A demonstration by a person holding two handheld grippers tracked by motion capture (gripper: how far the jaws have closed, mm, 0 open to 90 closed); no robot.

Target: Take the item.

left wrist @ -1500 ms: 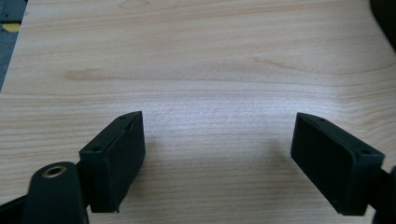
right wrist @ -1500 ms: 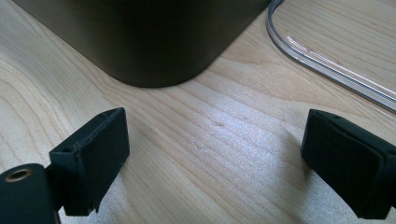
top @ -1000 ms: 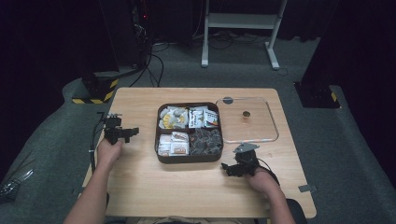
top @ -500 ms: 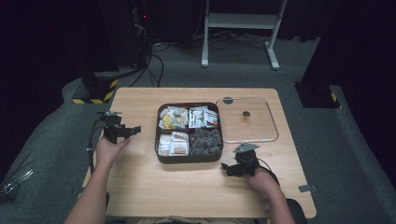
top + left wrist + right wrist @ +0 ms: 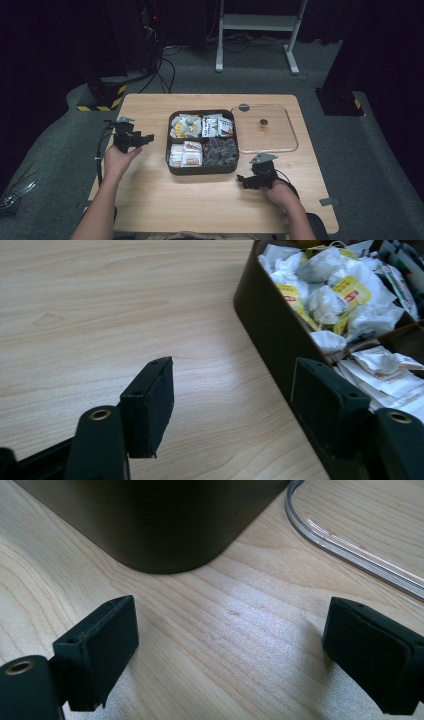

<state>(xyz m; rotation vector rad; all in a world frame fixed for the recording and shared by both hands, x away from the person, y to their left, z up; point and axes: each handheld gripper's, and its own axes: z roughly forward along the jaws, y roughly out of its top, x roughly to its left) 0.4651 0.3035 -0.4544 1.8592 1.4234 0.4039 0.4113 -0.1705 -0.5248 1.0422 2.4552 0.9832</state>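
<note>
On the counter [image 5: 150,195] | I hold left gripper [image 5: 145,138], jaws narrowing, empty, beside snack tray [image 5: 202,169]; right gripper [image 5: 242,180] wide, empty | packets [image 5: 330,295] look light, crinkly; pinch an edge.

Snack tray [image 5: 202,170] between two grippers

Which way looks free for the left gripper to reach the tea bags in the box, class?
Probably from above: the left gripper sits left of the box, whose wall blocks a level approach. The tea bags lie uncovered; the lid rests aside.
</note>
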